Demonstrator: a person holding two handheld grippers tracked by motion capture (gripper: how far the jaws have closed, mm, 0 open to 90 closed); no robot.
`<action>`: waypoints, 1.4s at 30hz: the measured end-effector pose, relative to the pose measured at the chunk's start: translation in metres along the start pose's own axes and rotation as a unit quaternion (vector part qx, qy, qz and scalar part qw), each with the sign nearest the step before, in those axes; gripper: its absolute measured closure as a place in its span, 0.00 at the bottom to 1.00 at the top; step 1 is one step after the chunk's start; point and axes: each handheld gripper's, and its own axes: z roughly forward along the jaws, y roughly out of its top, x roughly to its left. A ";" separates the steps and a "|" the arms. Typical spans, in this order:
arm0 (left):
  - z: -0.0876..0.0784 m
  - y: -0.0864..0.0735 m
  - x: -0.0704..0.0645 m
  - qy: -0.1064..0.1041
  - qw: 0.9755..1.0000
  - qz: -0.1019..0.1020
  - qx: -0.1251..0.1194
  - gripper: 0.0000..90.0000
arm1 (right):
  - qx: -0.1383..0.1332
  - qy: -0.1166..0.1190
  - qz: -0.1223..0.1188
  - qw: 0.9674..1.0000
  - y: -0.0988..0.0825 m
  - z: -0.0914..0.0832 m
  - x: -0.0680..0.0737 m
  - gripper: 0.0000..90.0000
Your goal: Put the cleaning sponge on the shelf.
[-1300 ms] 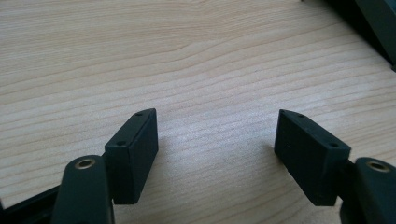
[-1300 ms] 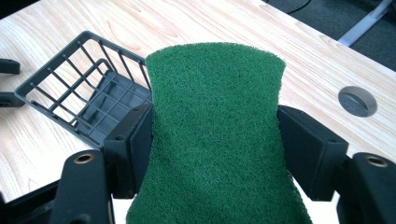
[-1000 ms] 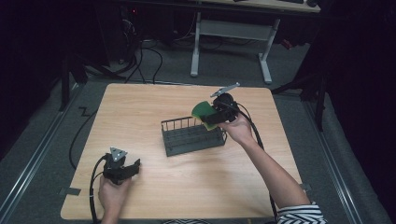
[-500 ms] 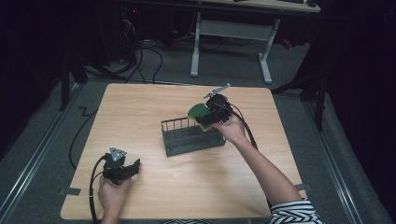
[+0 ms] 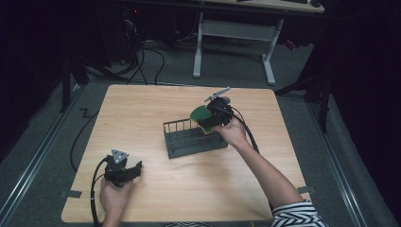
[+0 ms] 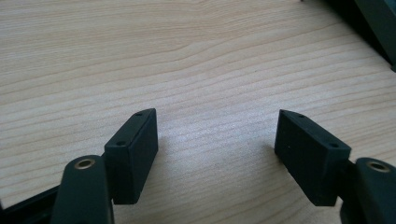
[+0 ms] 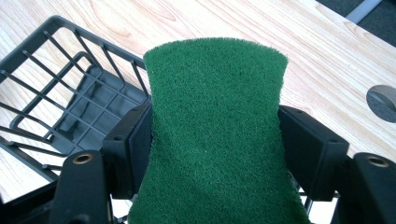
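A green scouring sponge (image 7: 215, 130) sits pinched between the jaws of my right gripper (image 5: 213, 116), which is shut on it; in the high view the sponge (image 5: 200, 114) hangs over the right end of a dark wire basket (image 5: 191, 139). The basket (image 7: 60, 102) lies below and to the left of the sponge in the right gripper view. My left gripper (image 5: 124, 171) rests near the table's front left, held by a hand. Its jaws stand wide open over bare wood, nothing between the fingertips (image 6: 135, 149).
The light wooden table (image 5: 142, 109) carries the basket near its middle. A round grey hole (image 7: 384, 100) shows in the tabletop at the right. A white desk frame (image 5: 234, 33) and cables on the floor lie beyond the far edge.
My right gripper has carried the sponge leftward and lower, from beside the basket's right end to over it. The left gripper has stayed put.
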 end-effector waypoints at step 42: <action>0.000 0.000 0.000 0.001 1.000 0.000 0.000 0.34 | 0.016 0.016 -0.009 1.000 -0.024 0.010 0.009 0.30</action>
